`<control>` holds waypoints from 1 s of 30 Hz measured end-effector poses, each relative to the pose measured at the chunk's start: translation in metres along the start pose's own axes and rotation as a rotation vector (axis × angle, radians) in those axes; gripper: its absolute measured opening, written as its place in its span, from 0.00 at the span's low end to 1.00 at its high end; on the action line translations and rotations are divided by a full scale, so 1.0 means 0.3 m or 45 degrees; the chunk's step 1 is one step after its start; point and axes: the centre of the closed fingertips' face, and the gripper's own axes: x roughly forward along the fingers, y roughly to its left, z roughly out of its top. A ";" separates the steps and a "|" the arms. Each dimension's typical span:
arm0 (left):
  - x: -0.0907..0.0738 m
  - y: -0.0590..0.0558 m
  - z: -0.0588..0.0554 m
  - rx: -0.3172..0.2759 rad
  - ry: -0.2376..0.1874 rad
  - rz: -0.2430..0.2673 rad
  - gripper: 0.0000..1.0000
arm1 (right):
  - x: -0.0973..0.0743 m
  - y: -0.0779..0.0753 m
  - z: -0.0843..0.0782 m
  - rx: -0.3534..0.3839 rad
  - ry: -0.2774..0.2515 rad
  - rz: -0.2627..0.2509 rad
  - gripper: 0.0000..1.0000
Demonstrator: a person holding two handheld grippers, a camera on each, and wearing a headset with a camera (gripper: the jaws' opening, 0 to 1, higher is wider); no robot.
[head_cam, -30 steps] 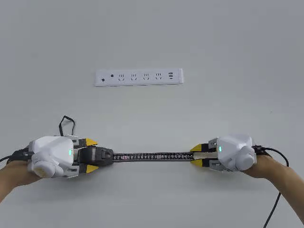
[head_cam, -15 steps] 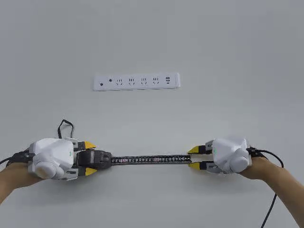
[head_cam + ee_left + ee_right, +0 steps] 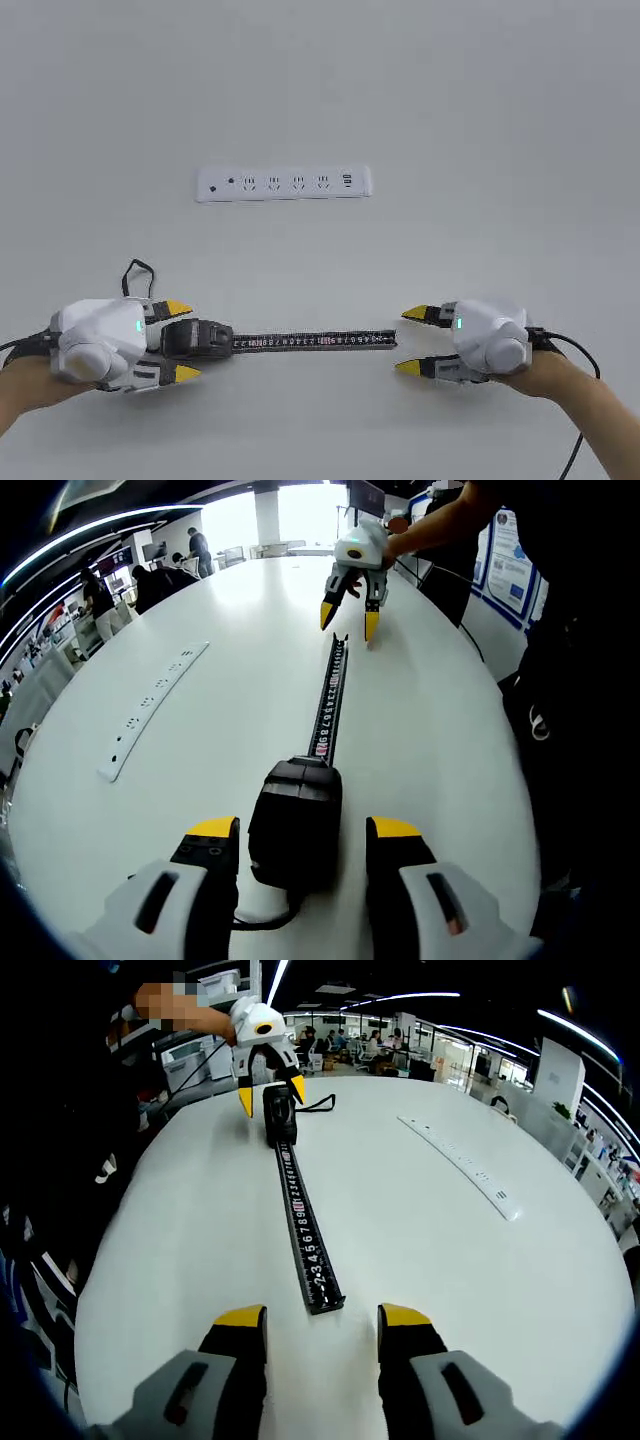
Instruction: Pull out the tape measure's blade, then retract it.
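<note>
Item: tape measure [image 3: 197,339], black case, resting on the white table [image 3: 480,150]. Its blade [image 3: 315,341] is drawn out and lies flat across the tabletop. Left gripper [image 3: 185,340]: the left gripper view has its yellow-tipped jaws spread to either side of the case [image 3: 296,815], with a strip of table visible between the case and one jaw, so nothing is pinched. Right gripper [image 3: 409,340]: jaws set wide apart and holding nothing. The right gripper view places the blade's hooked end [image 3: 325,1305] on the table just ahead of the jaw tips, apart from both. That view also shows the printed numerals along the blade [image 3: 300,1220], too small to read from the head. A black cord loop [image 3: 138,270] lies by the left gripper, and the right gripper view shows it trailing beside the case [image 3: 279,1110]. Pose: both grippers lie low and level over the table and face each other along the blade, a bare forearm behind each. The right gripper [image 3: 348,623] sits at the far end of the blade [image 3: 330,695] in the left gripper view. Surface: plain white top carrying a white power strip [image 3: 284,184], well apart from the tape. Room: the gripper views show an open office with ceiling light strips and people [image 3: 195,545] at the far end.
</note>
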 end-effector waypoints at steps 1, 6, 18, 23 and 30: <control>-0.006 -0.002 -0.005 -0.010 -0.008 0.011 0.50 | -0.007 0.001 0.002 0.014 -0.003 -0.014 0.45; -0.036 -0.022 -0.039 -0.131 -0.041 0.075 0.58 | -0.048 0.017 0.019 0.099 -0.038 -0.091 0.53; -0.131 -0.083 -0.061 -0.335 -0.099 0.285 0.77 | -0.097 0.114 0.068 0.254 -0.096 -0.265 0.69; -0.164 -0.095 -0.044 -0.377 -0.129 0.392 0.83 | -0.116 0.140 0.089 0.336 -0.143 -0.340 0.74; -0.185 -0.116 -0.012 -0.478 -0.163 0.486 0.89 | -0.131 0.172 0.106 0.415 -0.162 -0.422 0.78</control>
